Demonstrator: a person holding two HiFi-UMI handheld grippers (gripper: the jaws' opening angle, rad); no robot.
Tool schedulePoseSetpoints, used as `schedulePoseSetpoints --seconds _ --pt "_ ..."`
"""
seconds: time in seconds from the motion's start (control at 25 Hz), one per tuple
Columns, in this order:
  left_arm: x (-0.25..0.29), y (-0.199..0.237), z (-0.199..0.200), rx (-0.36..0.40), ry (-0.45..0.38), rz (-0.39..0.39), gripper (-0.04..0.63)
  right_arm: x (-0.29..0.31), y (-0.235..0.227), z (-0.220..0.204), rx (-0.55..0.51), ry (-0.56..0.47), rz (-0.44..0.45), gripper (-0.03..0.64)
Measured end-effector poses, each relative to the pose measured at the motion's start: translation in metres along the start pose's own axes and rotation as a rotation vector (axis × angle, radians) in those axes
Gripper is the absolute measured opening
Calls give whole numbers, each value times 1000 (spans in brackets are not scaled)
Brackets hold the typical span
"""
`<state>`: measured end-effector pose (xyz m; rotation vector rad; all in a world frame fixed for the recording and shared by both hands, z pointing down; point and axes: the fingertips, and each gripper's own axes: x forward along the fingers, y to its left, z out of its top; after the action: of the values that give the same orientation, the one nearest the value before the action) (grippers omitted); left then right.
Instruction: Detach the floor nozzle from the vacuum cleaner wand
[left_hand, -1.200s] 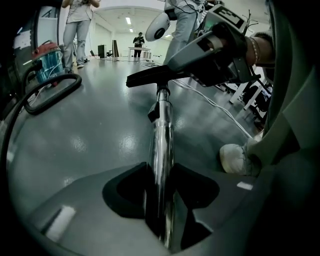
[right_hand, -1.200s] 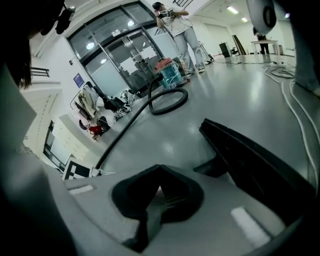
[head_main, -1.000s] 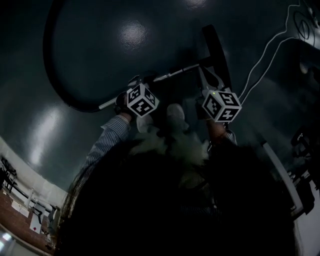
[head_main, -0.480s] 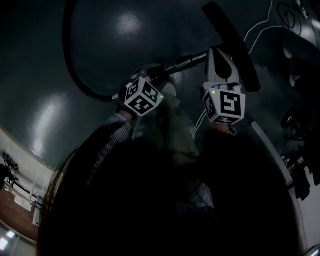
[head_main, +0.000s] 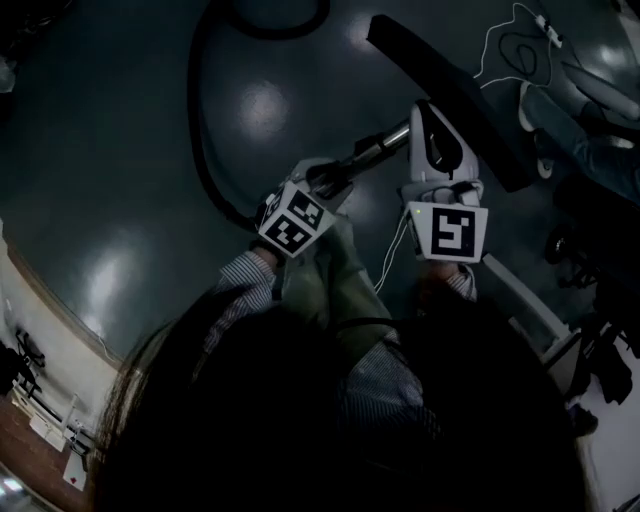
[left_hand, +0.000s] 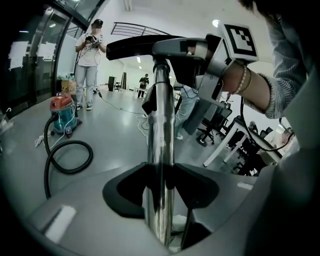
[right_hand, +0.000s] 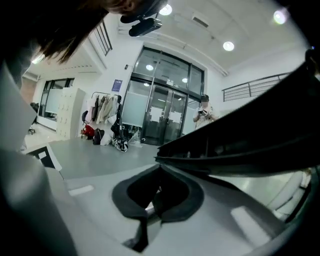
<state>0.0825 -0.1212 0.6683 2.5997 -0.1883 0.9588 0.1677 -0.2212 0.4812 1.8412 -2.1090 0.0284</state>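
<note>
In the head view, the black floor nozzle (head_main: 450, 95) hangs off the floor on the end of the chrome wand (head_main: 378, 143). My left gripper (head_main: 335, 175) is shut on the wand below the joint. My right gripper (head_main: 425, 115) is shut on the nozzle's neck. The left gripper view looks up the wand (left_hand: 160, 150), which runs between the left gripper's (left_hand: 160, 200) pads to the nozzle (left_hand: 145, 45), where the right gripper (left_hand: 200, 60) clamps it. In the right gripper view, the right gripper's (right_hand: 156, 200) jaws are closed, with the nozzle's dark underside (right_hand: 250, 145) just past them.
The black hose (head_main: 200, 130) loops across the floor to a red and teal canister vacuum (left_hand: 62, 112). A person (left_hand: 90, 55) stands behind it. Desks and chairs (left_hand: 225, 135) fill the right side. A white cable (head_main: 505, 40) lies beyond the nozzle.
Both grippers have risen well above the floor, carrying the wand and nozzle up with them. The right gripper has rolled, and the nozzle now slants across the upper right.
</note>
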Motion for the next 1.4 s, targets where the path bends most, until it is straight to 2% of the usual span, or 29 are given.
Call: schedulePoseSetpoints --seconds 0.2,0.4,0.56,0.76,0.84,1.0,1.08,1.16,1.24,1.32,1.4 --pt "-76 -22 49 -5 -43 47 179 -26 6 93 8 -102 31 2" --pt "-145 -47 97 -5 -112 140 179 -63 20 189 -24 -237 133 2" --pt "-185 -64 138 -23 -206 207 178 -92 31 264 -49 -389 220 2" --pt "-236 -81 173 -100 -347 233 178 -125 54 332 -51 -482 334 2" --pt "-260 -80 180 -136 -388 252 178 -129 66 346 -18 -501 381 2" --pt "-287 -85 183 -159 -434 290 179 -129 94 349 42 -457 480 3" --pt "-299 -86 175 -170 -456 304 179 -131 122 347 61 -426 591 3" --pt "-308 -82 169 -189 -479 322 179 -133 141 348 121 -405 745 8" --pt "-314 -80 167 -203 -491 336 179 -137 146 352 195 -391 873 64" --pt "-322 -80 164 -198 -497 345 179 -140 151 359 199 -373 933 176" --pt "-328 -85 157 -174 -493 349 179 -145 162 366 222 -351 997 219"
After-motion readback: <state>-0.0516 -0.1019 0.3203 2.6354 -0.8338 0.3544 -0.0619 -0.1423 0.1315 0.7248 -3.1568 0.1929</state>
